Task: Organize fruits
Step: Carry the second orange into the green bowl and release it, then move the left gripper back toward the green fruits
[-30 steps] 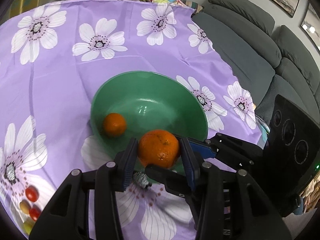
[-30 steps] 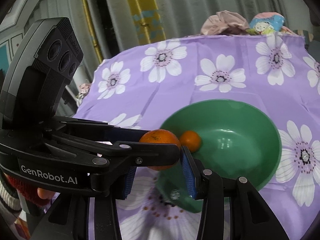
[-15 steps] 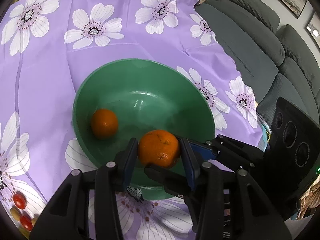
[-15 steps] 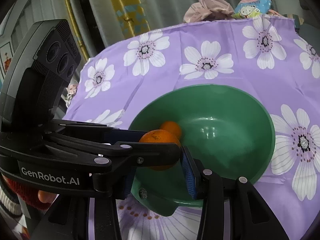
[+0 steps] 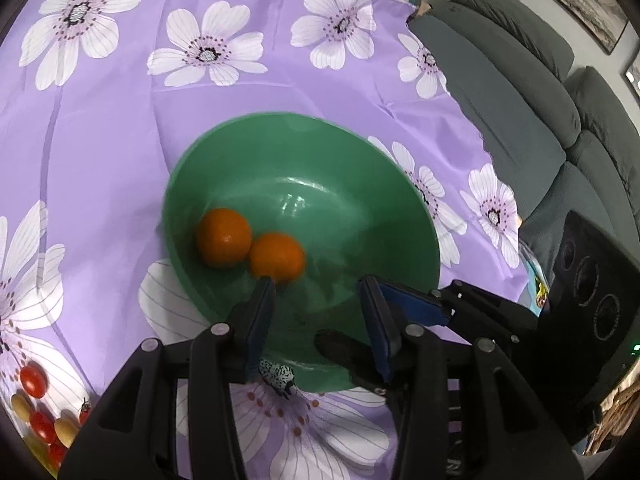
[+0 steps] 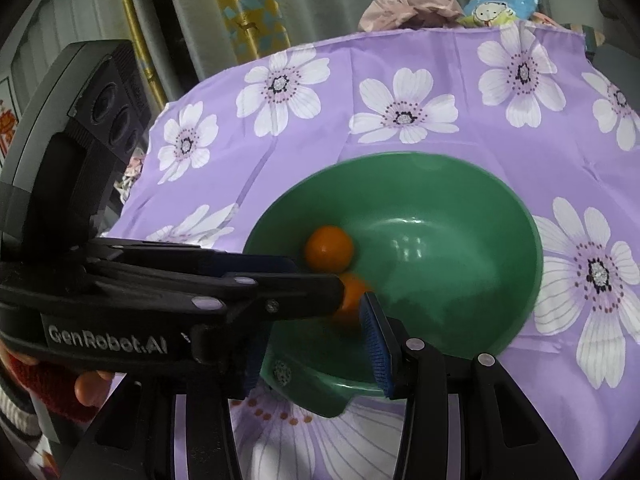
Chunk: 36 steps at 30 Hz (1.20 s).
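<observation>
Inside the green bowl [image 5: 360, 168], two oranges [image 5: 277, 257] are touching; left gripper [image 5: 316, 300] fingers, just opening, are gripping nothing; right gripper [image 6: 320, 344] fingers are straddling the bowl's rim, grip unclear.

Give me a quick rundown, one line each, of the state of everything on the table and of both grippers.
Left gripper: open, jaws just widened, nothing between them.
Right gripper: holds no fruit; open or shut unclear.
Green bowl: upright on the cloth, holding two oranges.
Left orange: resting in the bowl.
Right orange: free in the bowl, touching the other.
Cherry tomatoes: on the cloth, outside the bowl.
</observation>
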Each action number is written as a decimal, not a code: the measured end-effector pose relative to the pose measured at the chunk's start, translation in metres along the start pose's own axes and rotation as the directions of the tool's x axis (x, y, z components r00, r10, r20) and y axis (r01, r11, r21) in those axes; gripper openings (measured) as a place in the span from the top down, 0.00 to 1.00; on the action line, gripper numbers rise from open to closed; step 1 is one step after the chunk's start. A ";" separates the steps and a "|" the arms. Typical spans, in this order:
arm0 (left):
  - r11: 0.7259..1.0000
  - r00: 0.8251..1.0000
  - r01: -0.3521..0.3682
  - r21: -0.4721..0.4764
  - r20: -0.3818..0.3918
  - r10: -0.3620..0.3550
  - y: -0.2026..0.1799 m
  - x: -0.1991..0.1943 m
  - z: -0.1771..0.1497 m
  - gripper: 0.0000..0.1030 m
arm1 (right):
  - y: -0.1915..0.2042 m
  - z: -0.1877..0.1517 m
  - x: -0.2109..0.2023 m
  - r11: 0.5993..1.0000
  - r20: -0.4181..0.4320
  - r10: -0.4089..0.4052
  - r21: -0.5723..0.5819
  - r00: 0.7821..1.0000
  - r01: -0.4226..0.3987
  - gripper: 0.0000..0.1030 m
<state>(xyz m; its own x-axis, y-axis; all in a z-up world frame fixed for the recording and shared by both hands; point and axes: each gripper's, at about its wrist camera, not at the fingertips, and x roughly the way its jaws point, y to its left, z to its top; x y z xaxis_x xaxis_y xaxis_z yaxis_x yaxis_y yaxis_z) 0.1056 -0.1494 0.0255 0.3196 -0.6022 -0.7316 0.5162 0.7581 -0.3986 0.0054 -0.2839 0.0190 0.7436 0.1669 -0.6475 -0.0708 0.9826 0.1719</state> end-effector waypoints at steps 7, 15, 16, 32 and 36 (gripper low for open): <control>0.999 0.996 -0.034 -0.040 0.087 0.037 0.011 -0.038 -0.006 0.45 | -0.009 -0.003 -0.021 0.999 0.048 0.014 0.031 0.999 -0.015 0.56; 0.981 0.977 -0.149 -0.122 0.134 0.165 0.043 -0.079 -0.031 0.41 | -0.010 -0.005 -0.039 0.997 0.082 0.050 0.053 0.995 -0.054 0.56; 0.978 0.975 -0.158 -0.136 0.136 0.176 0.049 -0.084 -0.035 0.41 | -0.008 -0.005 -0.041 0.997 0.084 0.054 0.050 0.995 -0.058 0.56; 0.899 0.934 -0.240 -0.366 0.167 0.317 0.117 -0.164 -0.114 0.31 | 0.041 -0.012 -0.039 0.990 0.025 0.131 -0.052 0.991 -0.130 0.44; 0.887 0.932 -0.246 -0.391 0.155 0.326 0.128 -0.169 -0.130 0.31 | 0.054 -0.014 -0.035 0.986 -0.002 0.147 -0.081 0.989 -0.146 0.44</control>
<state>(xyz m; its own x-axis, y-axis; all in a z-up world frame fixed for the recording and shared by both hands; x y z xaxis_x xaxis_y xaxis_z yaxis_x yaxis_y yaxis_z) 0.0143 0.0823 0.0263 0.5895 -0.3529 -0.7266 0.0690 0.9182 -0.3901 -0.0333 -0.2357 0.0406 0.7240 0.3093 -0.6166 -0.2327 0.9510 0.2038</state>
